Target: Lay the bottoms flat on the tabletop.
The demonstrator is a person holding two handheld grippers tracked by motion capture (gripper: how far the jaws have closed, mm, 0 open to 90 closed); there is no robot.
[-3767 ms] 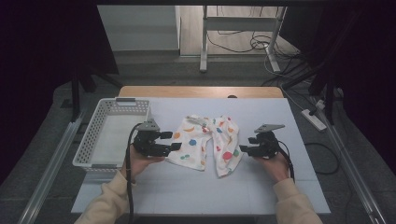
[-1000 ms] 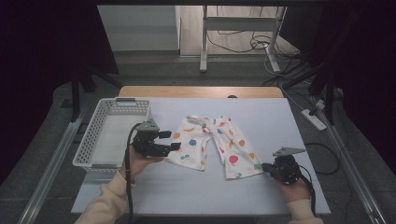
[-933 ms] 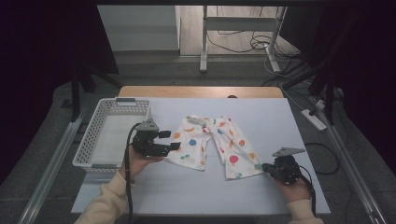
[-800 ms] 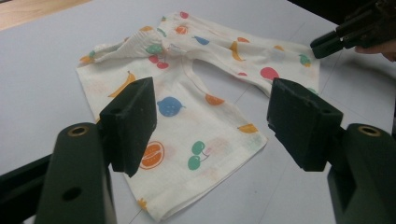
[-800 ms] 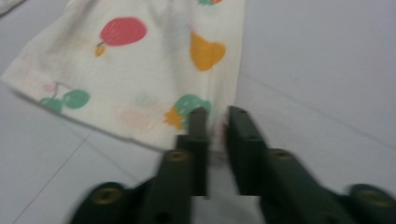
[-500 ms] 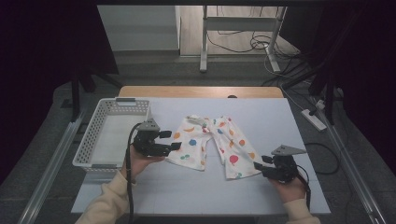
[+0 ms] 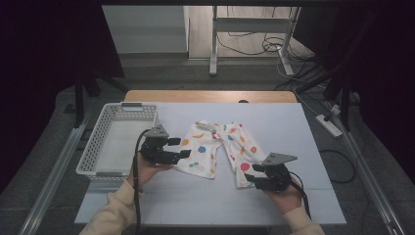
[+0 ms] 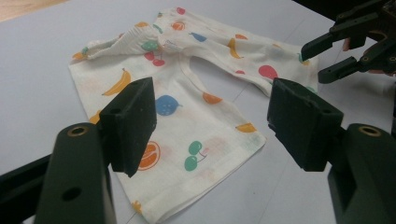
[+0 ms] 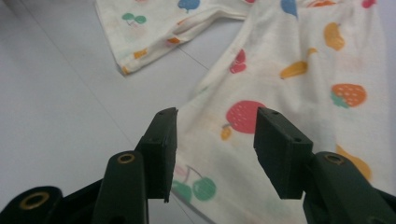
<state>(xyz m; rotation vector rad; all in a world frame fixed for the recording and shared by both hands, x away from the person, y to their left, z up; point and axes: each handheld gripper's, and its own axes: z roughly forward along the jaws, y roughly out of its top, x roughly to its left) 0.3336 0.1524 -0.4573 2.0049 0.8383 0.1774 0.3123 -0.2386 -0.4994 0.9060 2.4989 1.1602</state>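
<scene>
The fruit-print trousers (image 7: 220,149) lie flat on the tabletop (image 7: 303,127), seemingly without readable labels. The left tongs (image 7: 182,148) gape wide over the left leg. The right tongs (image 7: 250,173) have just been opening over the right hem, gripping nothing.

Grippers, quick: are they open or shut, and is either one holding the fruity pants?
Left gripper: open, holding nothing, above one leg of the fruity pants.
Right gripper: jaws have just been opening, nothing held; the other leg lies under them.

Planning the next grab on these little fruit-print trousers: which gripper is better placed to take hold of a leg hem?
Right. The right gripper has open jaws straddling a leg hem of the trousers; the left gripper hovers open above the other leg.
</scene>
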